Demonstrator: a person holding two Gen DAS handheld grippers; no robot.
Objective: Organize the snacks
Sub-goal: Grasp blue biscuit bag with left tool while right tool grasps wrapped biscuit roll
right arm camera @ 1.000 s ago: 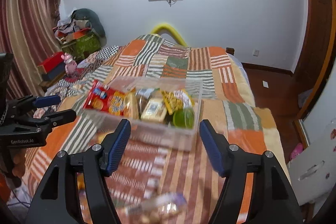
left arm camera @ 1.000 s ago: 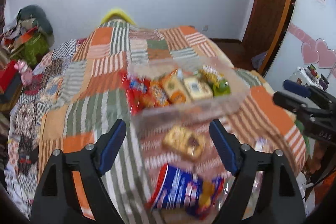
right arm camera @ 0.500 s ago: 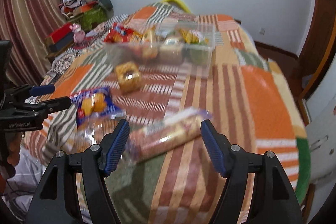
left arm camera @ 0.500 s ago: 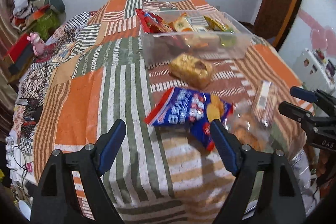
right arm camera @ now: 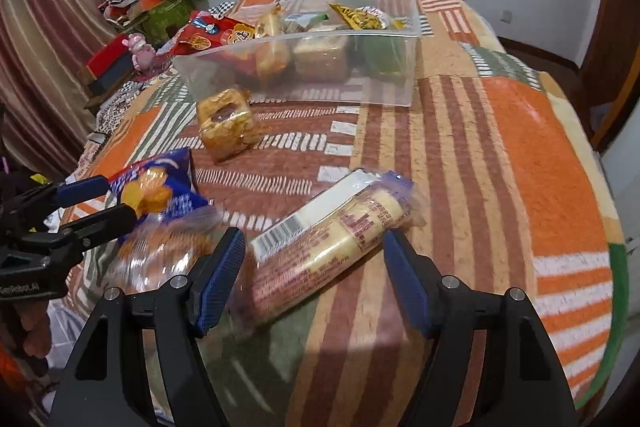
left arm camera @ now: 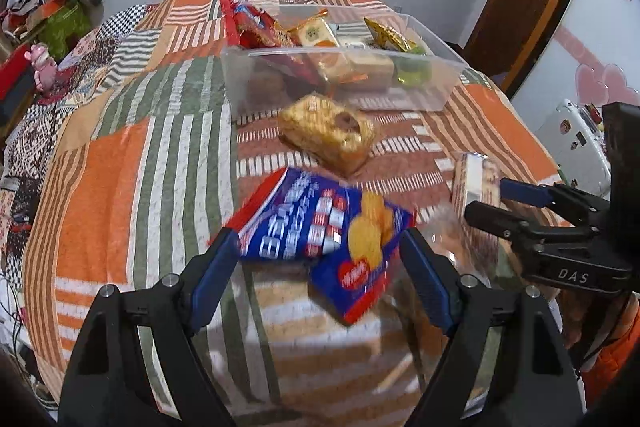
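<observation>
We see a bed under a patchwork quilt [left arm camera: 132,163], and on it a clear plastic box [left arm camera: 344,83] that we take as our landmark. The box already holds several snacks: a red packet [left arm camera: 252,27] stands at its left end, pale wrapped cakes sit in the middle, and a yellow packet and something green lie toward its right end.

Just in front of the box lies a golden wrapped cake [left arm camera: 328,133], apart from its wall. Nearer to us than that cake lies a blue chip bag [left arm camera: 324,227], and the left hand-held gripper [left arm camera: 320,275] stands with its jaws apart on either side of the bag's near end; its blue pads do not press on it.

To the right of the chip bag, well in front of the box, lies a long pale biscuit roll [right arm camera: 332,239] at a slant. The right hand-held gripper [right arm camera: 312,275] has its jaws apart around the roll's near end, and they have just been opening a little. Between the bag and the roll there is a clear pack [right arm camera: 160,251], perhaps of small cookies; it is too blurred to be sure.
</observation>
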